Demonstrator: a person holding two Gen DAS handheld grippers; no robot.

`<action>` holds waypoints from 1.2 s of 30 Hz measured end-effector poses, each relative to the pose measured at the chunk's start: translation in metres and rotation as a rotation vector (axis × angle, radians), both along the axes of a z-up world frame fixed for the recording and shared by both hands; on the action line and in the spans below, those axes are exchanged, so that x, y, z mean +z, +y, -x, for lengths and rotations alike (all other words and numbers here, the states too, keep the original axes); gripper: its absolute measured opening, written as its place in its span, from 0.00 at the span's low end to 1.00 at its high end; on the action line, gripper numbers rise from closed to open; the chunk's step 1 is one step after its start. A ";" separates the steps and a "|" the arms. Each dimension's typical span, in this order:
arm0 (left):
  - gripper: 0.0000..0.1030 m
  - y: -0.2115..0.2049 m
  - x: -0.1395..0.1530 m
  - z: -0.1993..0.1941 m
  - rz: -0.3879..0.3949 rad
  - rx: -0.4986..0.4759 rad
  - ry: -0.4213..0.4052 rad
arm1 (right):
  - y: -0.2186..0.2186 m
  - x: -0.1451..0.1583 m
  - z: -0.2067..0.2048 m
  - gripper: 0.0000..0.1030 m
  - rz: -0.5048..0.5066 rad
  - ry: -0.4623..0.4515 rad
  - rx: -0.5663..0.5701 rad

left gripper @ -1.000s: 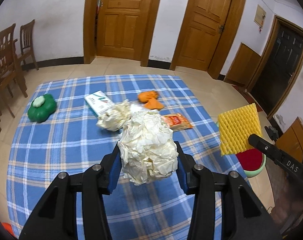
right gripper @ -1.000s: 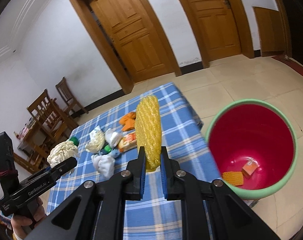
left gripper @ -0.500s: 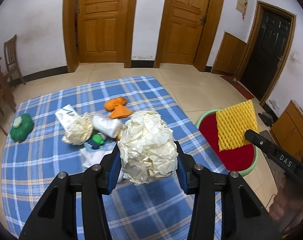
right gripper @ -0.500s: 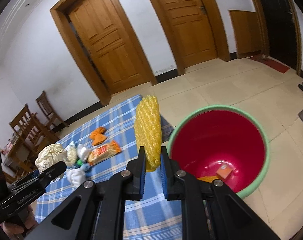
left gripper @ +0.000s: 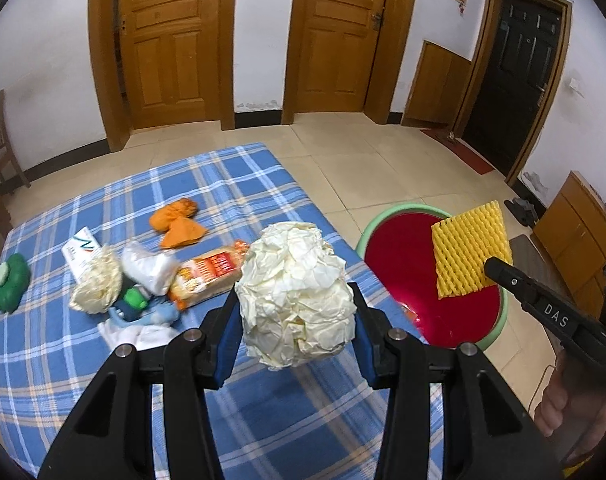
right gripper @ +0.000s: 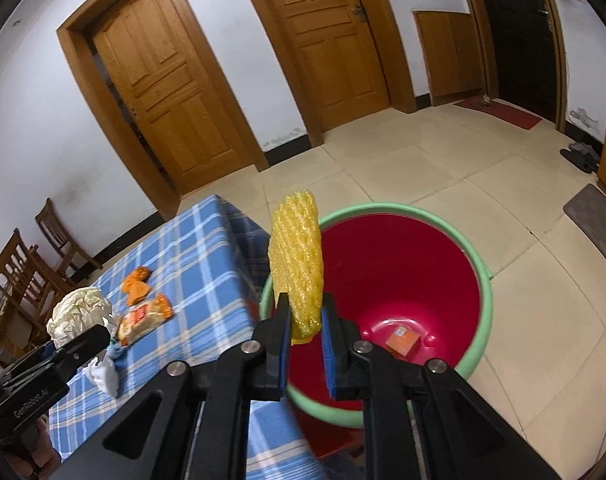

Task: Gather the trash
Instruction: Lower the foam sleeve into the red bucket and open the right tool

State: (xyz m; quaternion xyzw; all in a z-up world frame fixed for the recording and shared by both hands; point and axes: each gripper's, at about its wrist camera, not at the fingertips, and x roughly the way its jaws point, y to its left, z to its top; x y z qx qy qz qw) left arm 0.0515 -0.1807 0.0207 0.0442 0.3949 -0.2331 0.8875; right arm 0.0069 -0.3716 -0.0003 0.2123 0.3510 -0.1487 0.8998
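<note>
- The bench (left gripper: 103,360) with the blue check cloth holds the rest of the trash in a pile, waiting to be picked up.
- The red bin (right gripper: 403,280) sits on the floor right by the bench edge — easy to drop things in.
- The left tool (left gripper: 295,340) is squeezed on a big paper ball (left gripper: 299,296), held up over the bench.
- The right tool (right gripper: 306,320) pinches a yellow foam net (right gripper: 297,256) over the bin — it looks ready to drop.

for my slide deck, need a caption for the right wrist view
Right gripper holds yellow foam net above red green-rimmed bin beside blue plaid table.
</note>
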 end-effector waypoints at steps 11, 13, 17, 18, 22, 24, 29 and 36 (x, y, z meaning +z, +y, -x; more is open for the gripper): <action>0.46 -0.051 -0.016 -0.012 -0.042 -0.096 0.028 | -0.032 -0.022 0.001 0.18 -0.028 0.058 -0.069; 0.46 -0.058 -0.018 -0.014 -0.051 -0.112 0.034 | -0.038 -0.026 0.001 0.18 -0.033 0.063 -0.077; 0.46 -0.071 -0.022 -0.015 -0.063 -0.132 0.036 | -0.044 -0.030 0.001 0.18 -0.041 0.068 -0.086; 0.46 -0.074 -0.023 -0.016 -0.065 -0.135 0.037 | -0.046 -0.030 0.001 0.18 -0.041 0.068 -0.088; 0.46 -0.084 -0.026 -0.019 -0.071 -0.146 0.044 | -0.049 -0.030 0.002 0.23 -0.044 0.065 -0.093; 0.46 -0.089 -0.028 -0.020 -0.074 -0.151 0.046 | -0.050 -0.031 0.002 0.27 -0.044 0.062 -0.093; 0.46 -0.100 -0.030 -0.023 -0.079 -0.163 0.044 | -0.052 -0.031 0.003 0.38 -0.045 0.052 -0.096; 0.46 -0.114 -0.034 -0.028 -0.086 -0.176 0.050 | -0.056 -0.030 0.005 0.42 -0.036 0.046 -0.116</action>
